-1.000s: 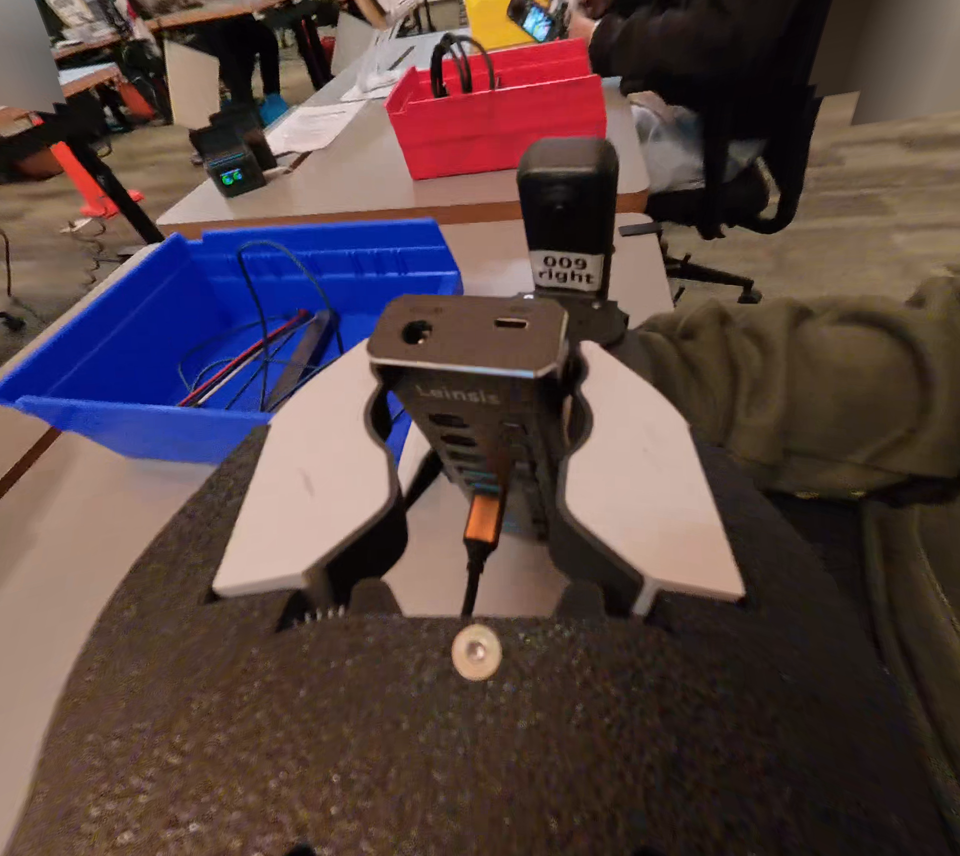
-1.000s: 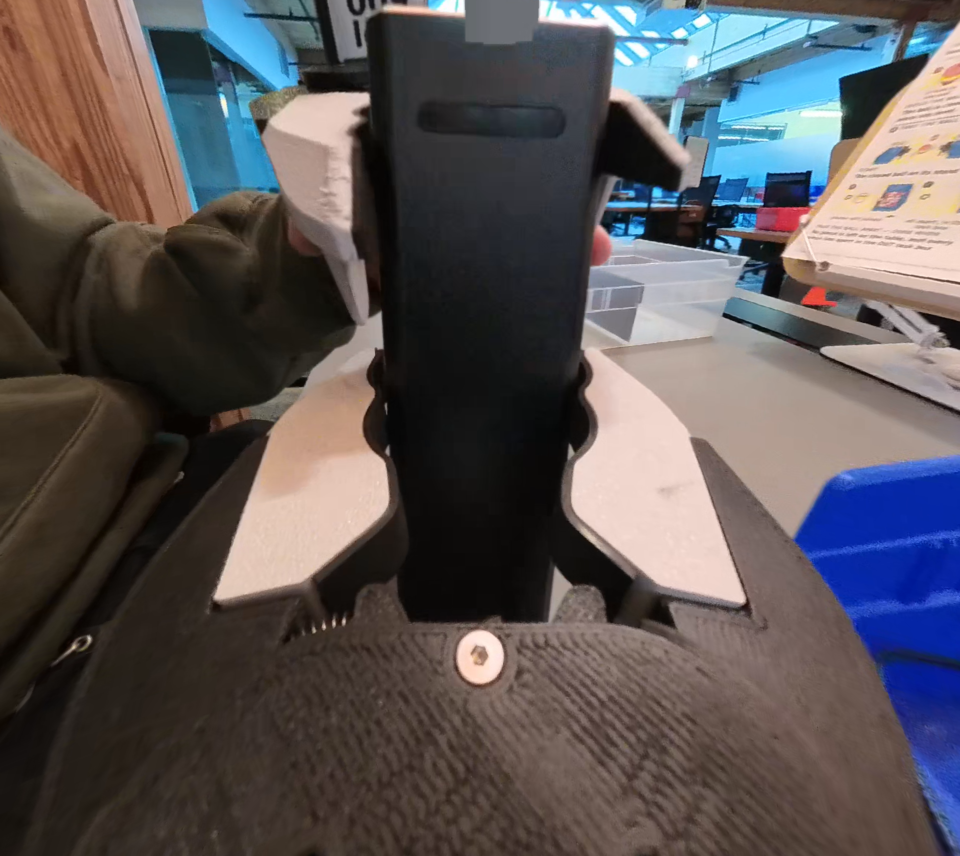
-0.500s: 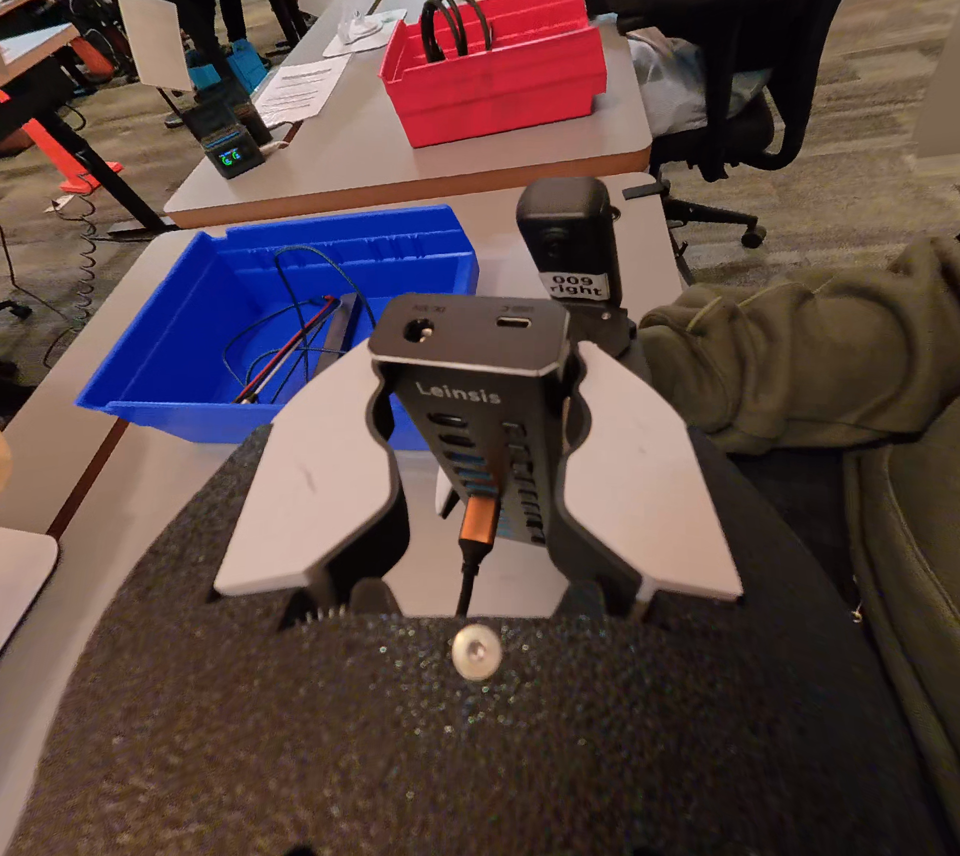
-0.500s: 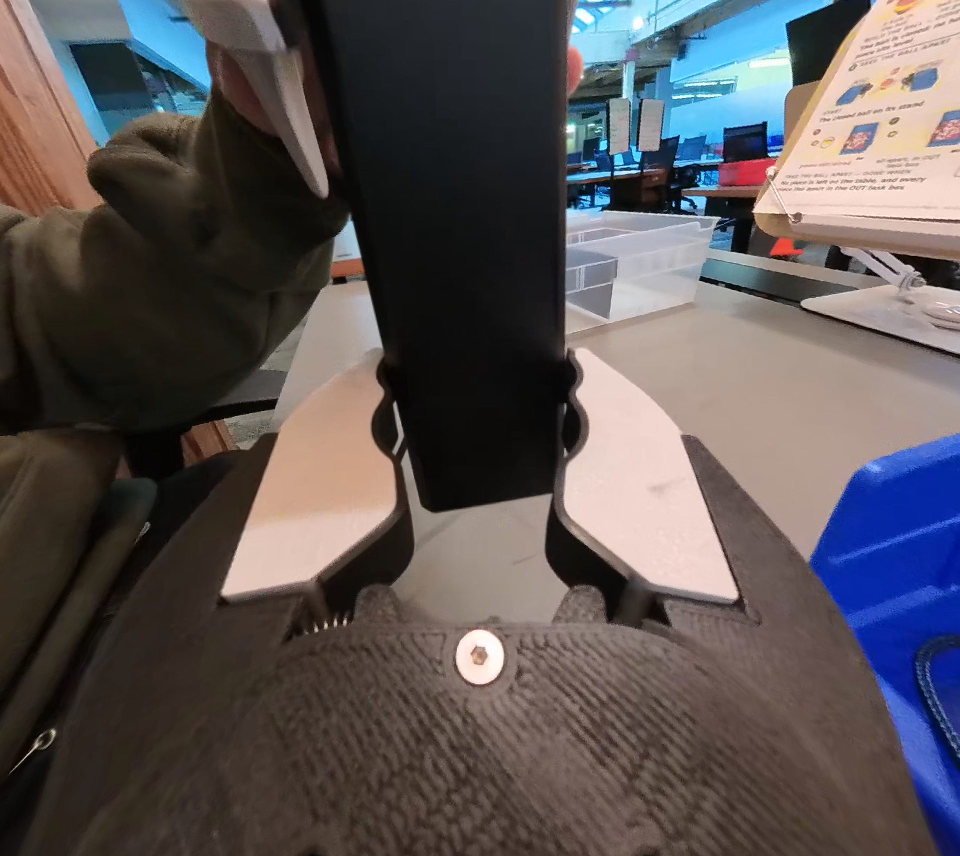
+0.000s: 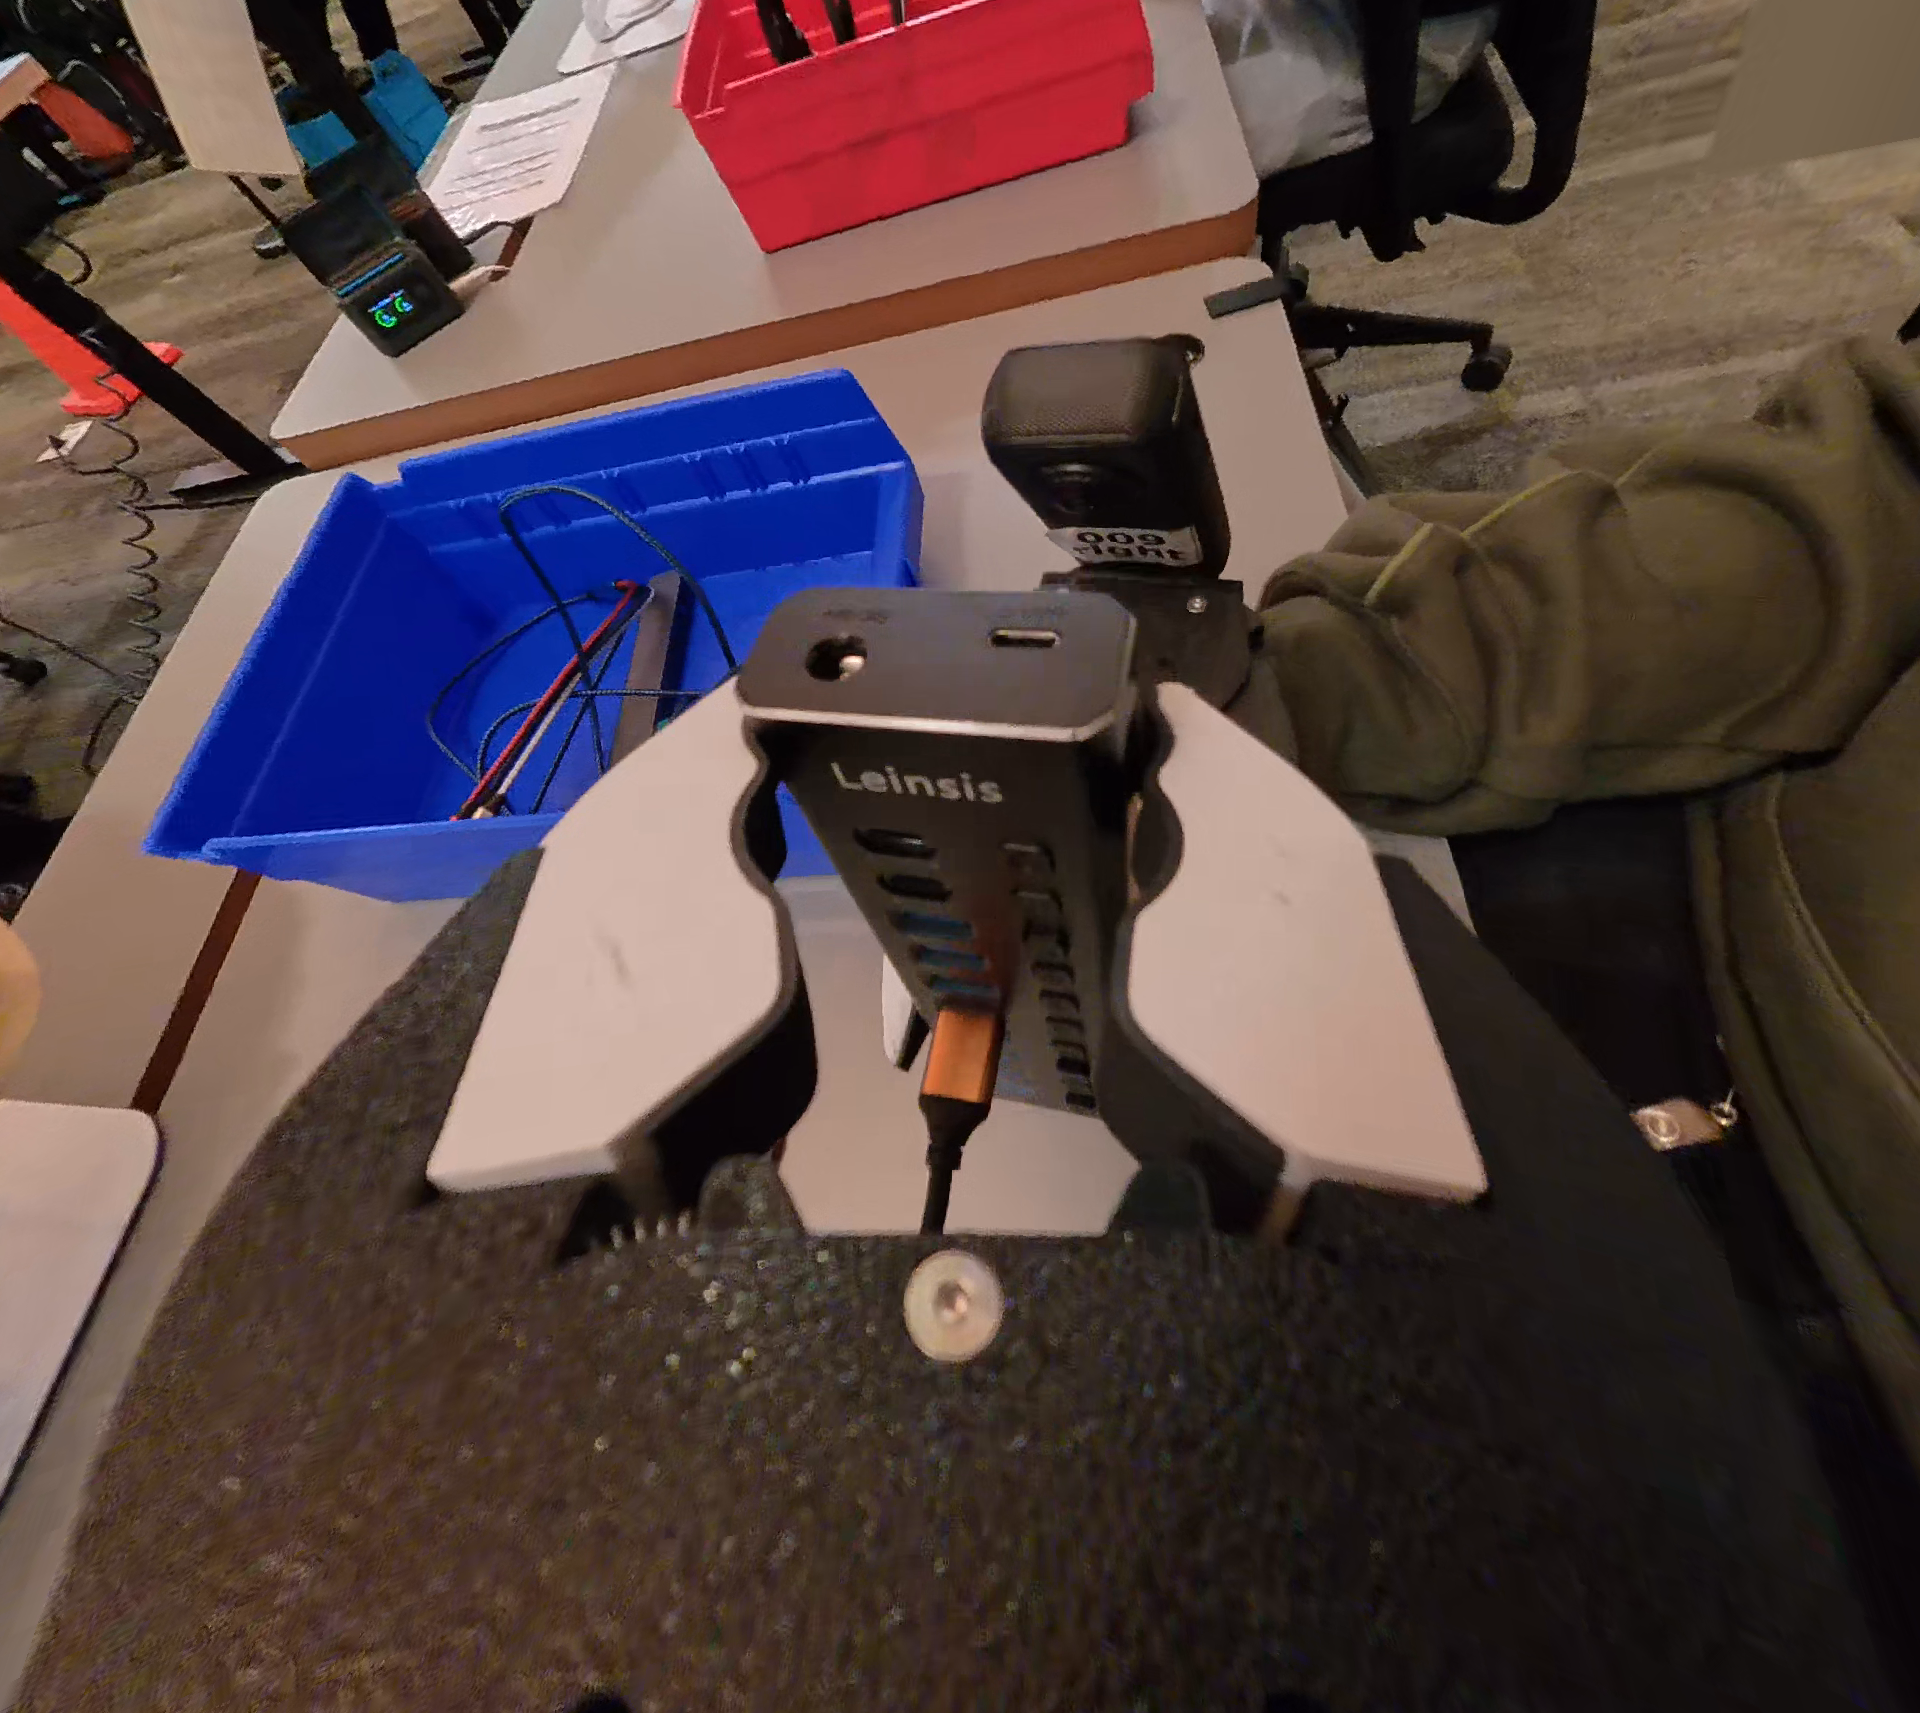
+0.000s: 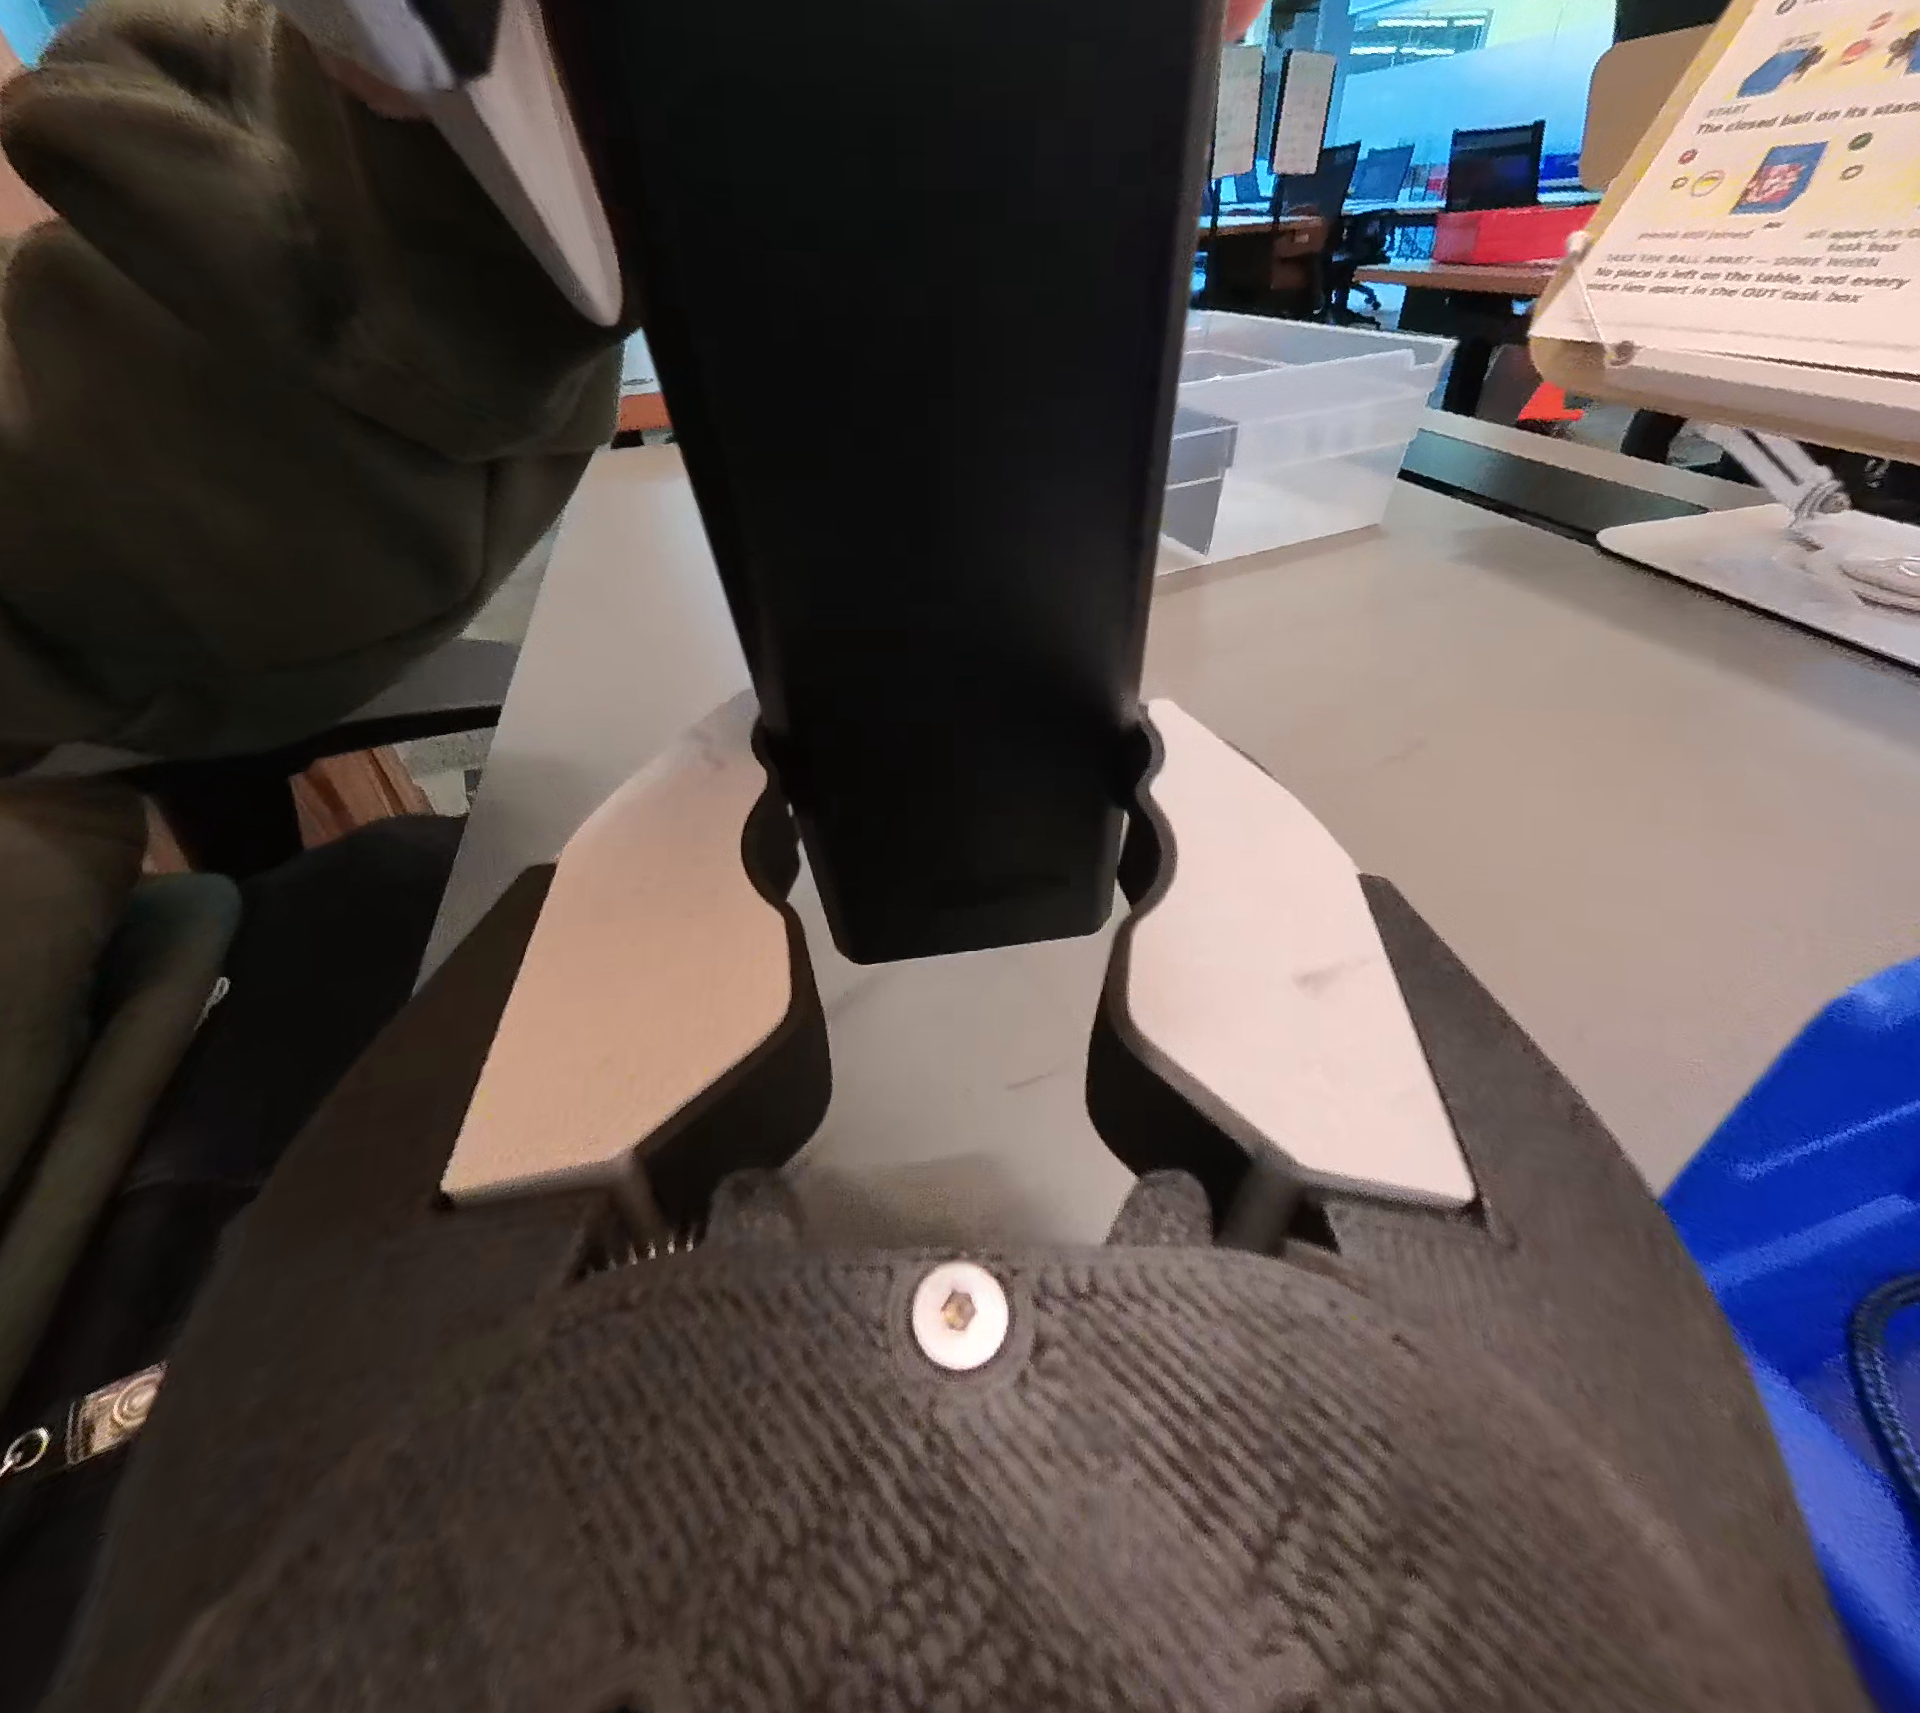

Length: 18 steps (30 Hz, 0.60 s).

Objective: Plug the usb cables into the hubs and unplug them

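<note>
Above tabletop [image 5: 665, 271] | USB hub [image 5: 940, 790] clamped in left gripper [image 5: 951, 842] fingers, far end between right gripper [image 6: 951, 842] fingers, apparently pinched | orange-plug cable [image 5: 961, 1066] seated in port | unplugging pending | spare cables [image 5: 551, 687] in blue bin [image 5: 343, 635].

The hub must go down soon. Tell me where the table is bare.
Bare table lies between the blue bin and the clear tubs. The blue bin's floor is crowded with cables. Both tongs, left tongs and right tongs, grip the hub.
</note>
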Tool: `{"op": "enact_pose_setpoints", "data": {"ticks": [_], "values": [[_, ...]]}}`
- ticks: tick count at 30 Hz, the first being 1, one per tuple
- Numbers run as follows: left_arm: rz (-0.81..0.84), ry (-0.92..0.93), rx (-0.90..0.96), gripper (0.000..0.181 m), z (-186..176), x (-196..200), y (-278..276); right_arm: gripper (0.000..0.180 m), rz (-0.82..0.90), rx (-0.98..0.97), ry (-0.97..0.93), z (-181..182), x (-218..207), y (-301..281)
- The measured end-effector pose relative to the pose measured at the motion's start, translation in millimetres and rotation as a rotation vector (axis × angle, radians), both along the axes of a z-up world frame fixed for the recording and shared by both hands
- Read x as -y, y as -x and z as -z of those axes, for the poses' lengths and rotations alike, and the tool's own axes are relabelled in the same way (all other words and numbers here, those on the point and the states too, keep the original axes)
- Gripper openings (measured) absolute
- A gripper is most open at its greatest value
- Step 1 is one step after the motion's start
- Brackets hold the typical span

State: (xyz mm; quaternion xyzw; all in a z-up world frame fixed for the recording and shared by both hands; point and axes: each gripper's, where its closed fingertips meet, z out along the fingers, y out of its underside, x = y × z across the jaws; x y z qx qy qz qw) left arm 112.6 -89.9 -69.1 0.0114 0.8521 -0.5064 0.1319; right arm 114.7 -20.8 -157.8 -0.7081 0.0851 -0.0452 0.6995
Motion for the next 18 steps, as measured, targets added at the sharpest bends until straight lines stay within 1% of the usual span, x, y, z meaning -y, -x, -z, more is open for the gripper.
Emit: {"op": "enact_pose_setpoints", "data": {"ticks": [4,7,8,12,13,15,17,18], "values": [[0.002,0.033,-0.003,0.065,-2,0,2,0.062,-0.029,0.003,-0.013,-2,0,3],[-0.014,0.07,-0.023,0.078,-3,-2,2,0.062,-0.044,0.018,-0.008,-1,-1,7],[-0.024,0.078,-0.025,0.078,-3,-4,2,0.062,-0.044,0.018,-0.006,-1,-1,7],[-0.037,0.175,-0.019,0.08,-20,-16,10,0.062,-0.045,0.011,-0.014,-2,2,6],[-0.05,0.198,-0.007,0.08,-25,-23,11,0.062,-0.04,0.013,-0.011,-2,4,5],[-0.135,0.216,0.033,0.076,-29,-48,4,0.062,-0.028,0.021,-0.005,-1,12,2],[-0.251,0.168,0.06,0.058,-12,-85,-10,0.062,-0.011,0.021,-0.001,-1,23,-2],[-0.309,0.1,0.056,0.054,7,-107,-17,0.062,0.001,0.02,-0.009,-2,29,-5]]}}
